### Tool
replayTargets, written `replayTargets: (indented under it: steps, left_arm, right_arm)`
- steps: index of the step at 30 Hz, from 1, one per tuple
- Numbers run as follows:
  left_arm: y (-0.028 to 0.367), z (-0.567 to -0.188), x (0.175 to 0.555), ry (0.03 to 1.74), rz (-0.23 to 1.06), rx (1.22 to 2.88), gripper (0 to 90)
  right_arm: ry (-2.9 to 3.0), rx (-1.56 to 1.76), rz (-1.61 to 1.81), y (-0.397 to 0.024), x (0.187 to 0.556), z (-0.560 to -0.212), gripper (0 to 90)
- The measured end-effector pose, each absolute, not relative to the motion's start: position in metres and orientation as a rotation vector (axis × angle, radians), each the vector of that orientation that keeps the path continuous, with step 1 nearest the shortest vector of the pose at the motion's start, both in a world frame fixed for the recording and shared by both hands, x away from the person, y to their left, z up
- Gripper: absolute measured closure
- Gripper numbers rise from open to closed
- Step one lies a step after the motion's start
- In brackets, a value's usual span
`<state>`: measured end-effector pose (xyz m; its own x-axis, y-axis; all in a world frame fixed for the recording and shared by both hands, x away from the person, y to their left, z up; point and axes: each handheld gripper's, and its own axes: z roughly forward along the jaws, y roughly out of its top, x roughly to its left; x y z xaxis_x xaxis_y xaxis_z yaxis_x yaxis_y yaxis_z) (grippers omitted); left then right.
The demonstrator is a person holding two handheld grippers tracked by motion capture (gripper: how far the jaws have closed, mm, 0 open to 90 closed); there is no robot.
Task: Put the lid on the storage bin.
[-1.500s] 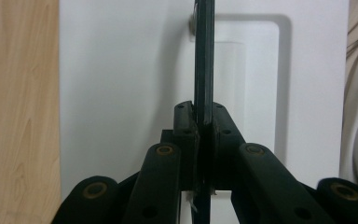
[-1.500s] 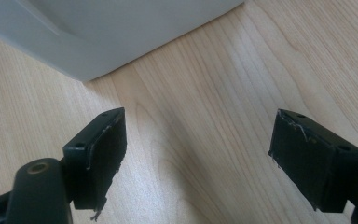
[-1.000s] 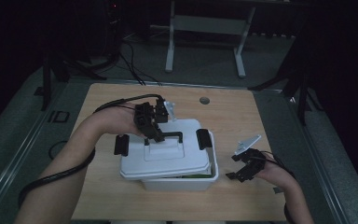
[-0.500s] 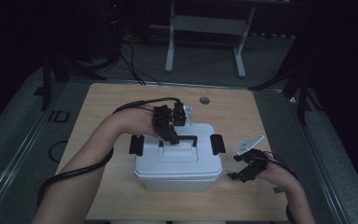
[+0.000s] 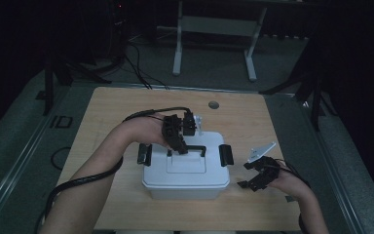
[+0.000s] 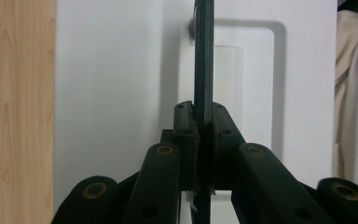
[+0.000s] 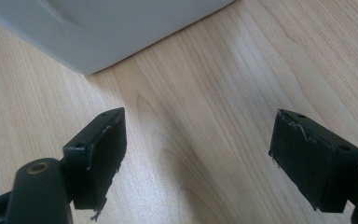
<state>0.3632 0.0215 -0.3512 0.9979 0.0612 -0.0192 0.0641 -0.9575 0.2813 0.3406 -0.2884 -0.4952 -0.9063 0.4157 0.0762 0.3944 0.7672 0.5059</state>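
Now the left gripper (image 5: 179,146) is clamped on the thin dark handle (image 6: 203,70) of the white plastic lidded box (image 5: 185,168); the right gripper (image 5: 253,175) gapes empty over the light wooden table (image 5: 112,107)

High view is dim and underexposed: floor and background fall to near black, only the wooden surface (image 5: 126,105) and white box (image 5: 185,173) read clearly. Slightly soft, low contrast, no glare. Faint shadow under the box at its near edge. Black gripper parts merge into dark blobs, little detail.

Left gripper view is much brighter, even light, white lid (image 6: 121,93) close to blown out; the near linkages are soft.

Right gripper view is bright, warm, wood grain sharp in mid-frame, the near pads (image 7: 103,154) slightly blurred, soft shadow along the box edge.
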Motion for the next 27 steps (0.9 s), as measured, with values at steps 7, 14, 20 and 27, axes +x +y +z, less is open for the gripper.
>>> replayTargets:
  steps: [7,14,20,27]
  left_arm:
    - [0.017,-0.359,0.365,0.08,-0.012,2.866,83.8]
    - [0.02,-0.363,0.368,0.091,-0.021,2.864,83.7]
    - [0.024,-0.364,0.368,0.104,-0.021,2.843,83.6]
    - [0.026,-0.365,0.368,0.116,0.068,2.83,56.7]
  right_arm:
    - [2.923,0.673,0.818,-0.287,0.34,-0.497,18.2]
    - [2.927,0.674,0.816,-0.287,0.34,-0.5,18.2]
    - [2.929,0.673,0.822,-0.286,0.34,-0.501,18.2]
    - [2.929,0.668,0.827,-0.284,0.34,-0.5,18.2]
